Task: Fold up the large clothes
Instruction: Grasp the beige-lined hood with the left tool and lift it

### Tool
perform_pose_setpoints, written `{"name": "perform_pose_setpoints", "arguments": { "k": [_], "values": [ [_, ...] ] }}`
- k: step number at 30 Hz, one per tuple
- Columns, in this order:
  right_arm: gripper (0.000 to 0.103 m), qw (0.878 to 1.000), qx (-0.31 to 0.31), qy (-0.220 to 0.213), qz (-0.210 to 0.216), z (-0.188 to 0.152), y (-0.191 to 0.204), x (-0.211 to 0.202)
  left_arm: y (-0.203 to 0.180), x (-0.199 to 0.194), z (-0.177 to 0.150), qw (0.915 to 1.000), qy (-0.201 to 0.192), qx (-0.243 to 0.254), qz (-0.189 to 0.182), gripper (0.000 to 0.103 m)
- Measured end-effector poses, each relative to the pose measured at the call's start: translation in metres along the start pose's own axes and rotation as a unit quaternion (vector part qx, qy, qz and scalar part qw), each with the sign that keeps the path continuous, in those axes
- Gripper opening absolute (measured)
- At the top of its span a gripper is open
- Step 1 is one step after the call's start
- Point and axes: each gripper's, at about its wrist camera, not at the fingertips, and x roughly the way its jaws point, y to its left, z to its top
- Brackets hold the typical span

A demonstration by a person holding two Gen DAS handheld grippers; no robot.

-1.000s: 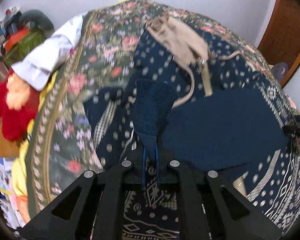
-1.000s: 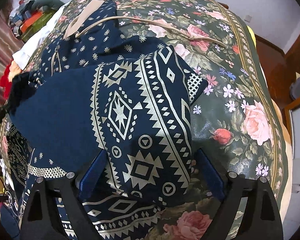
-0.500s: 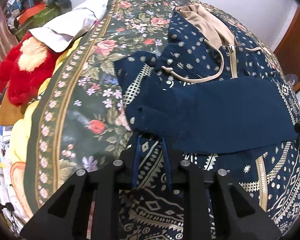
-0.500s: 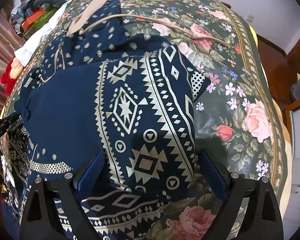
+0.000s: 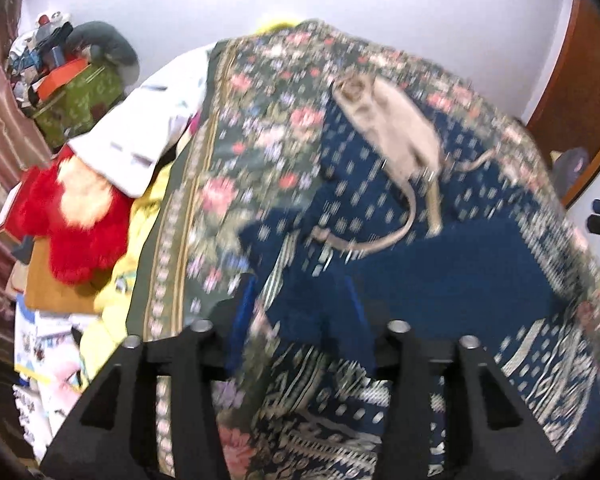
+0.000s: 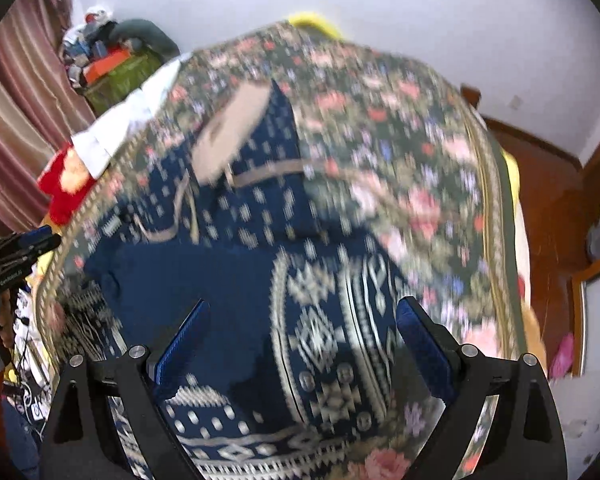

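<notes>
At the bottom of my left view, my left tongs (image 5: 300, 320) are opening, the blue pads about half apart with a fold of the navy hooded garment printed in cream geometric bands (image 5: 440, 280) lying between them but no longer pinched; I judge I am letting go because that sleeve now sits where the fold wants it. My right tongs (image 6: 300, 344) stand wide, pads on either side of the patterned panel and, as far as the blur lets me tell, gripping nothing. The garment lies spread in the middle of the frame on the dark green floral bedspread (image 5: 260, 128), its beige-lined hood (image 5: 392, 124) toward the upper right (drawstring trailing down). Farther off, upper left, is a red plush toy (image 5: 76, 216).
</notes>
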Motion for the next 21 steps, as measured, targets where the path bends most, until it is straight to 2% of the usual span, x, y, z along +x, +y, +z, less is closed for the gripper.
{"name": "perform_pose_setpoints", "arguments": {
  "k": [2,4,8,12,16,21],
  "values": [
    [0.093,1.0,-0.001,-0.011,0.007,0.018,0.003,-0.001,-0.003,0.002,0.017,0.9999,-0.011,-0.004,-0.011,0.06],
    [0.093,1.0,0.003,-0.016,0.01,0.035,0.006,0.003,-0.006,0.009,0.032,0.9998,-0.011,-0.006,-0.018,0.06],
    [0.093,0.999,0.023,-0.007,0.021,0.069,0.005,0.025,-0.004,0.036,0.06,0.9995,0.008,-0.014,-0.026,0.06],
    [0.093,0.998,0.057,0.016,0.031,0.097,0.0,0.065,-0.002,0.074,0.078,0.9986,0.037,-0.018,-0.034,0.06],
    [0.093,0.996,0.064,0.041,0.045,0.112,0.0,0.104,0.002,0.113,0.088,0.9968,0.052,-0.034,-0.05,0.06],
    [0.093,0.995,0.069,0.034,0.058,0.131,0.004,0.135,0.005,0.159,0.104,0.9946,0.059,-0.059,-0.062,0.06]
  ]
}}
